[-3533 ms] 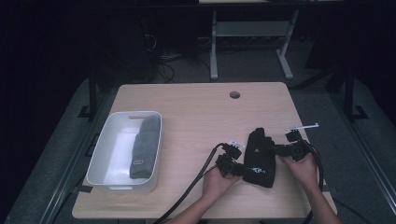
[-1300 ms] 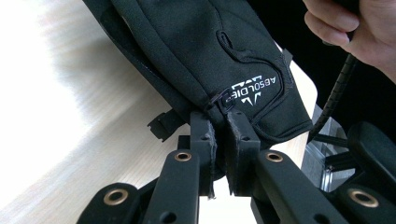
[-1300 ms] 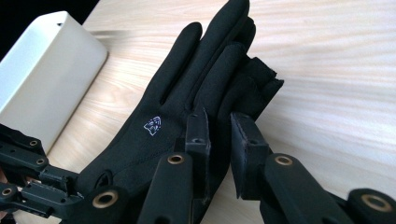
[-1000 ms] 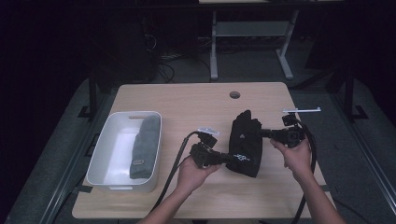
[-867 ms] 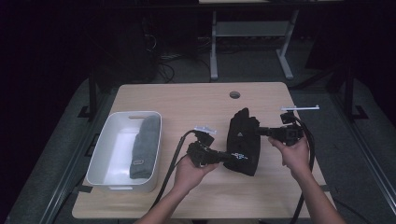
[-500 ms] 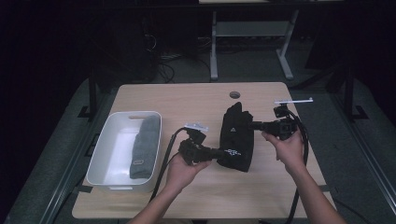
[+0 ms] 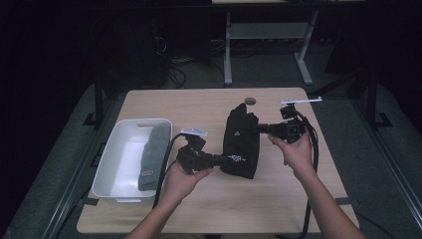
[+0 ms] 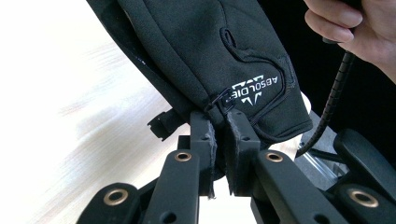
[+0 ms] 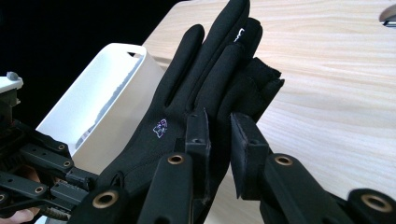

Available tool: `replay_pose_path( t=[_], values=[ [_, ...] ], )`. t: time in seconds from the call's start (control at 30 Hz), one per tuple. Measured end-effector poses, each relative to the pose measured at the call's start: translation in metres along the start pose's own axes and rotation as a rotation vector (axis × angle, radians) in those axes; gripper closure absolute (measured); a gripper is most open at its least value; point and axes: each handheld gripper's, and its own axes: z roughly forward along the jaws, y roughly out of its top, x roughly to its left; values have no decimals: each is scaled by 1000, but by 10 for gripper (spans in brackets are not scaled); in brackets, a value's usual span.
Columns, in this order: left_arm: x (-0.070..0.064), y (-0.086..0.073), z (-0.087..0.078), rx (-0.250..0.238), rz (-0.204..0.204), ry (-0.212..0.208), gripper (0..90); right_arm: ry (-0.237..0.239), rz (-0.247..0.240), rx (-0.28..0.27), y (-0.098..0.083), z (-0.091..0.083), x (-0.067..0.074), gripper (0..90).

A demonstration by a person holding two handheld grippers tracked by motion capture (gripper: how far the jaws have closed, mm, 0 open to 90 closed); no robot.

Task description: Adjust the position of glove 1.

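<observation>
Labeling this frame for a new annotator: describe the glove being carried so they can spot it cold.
Start at the wooden table with the white bin on its left. Right of the bin, the black glove hangs between the left gripper, pinching its cuff, and the right gripper, pinching near its fingers. The grey glove lies in the bin; this one is black, with white lettering at the cuff.

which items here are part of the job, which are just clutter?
In the job:
- black glove, pinched at its cuff by the left gripper and at its finger end by the right gripper
- white bin
- grey glove lying in the bin

Lying about:
- round cap in the table
- metal stand behind
</observation>
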Motion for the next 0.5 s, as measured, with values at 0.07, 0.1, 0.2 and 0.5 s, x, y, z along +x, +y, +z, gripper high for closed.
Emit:
replay_pose_path(
  t=[0.07, 0.1, 0.2, 0.5],
  values=[
    [1, 0, -4, -2, 2, 1, 830, 4, -3, 0, 2, 2, 3, 781],
    [1, 0, -6, -7, 1, 6, 830, 8, -5, -2, 3, 3, 4, 781],
    [2, 0, -12, -11, -1, 12, 829, 14, -4, 3, 6, 6, 9, 781],
    [10, -2, -30, -30, -11, 24, 830, 31, -25, 9, 16, 20, 22, 782]
  ],
)
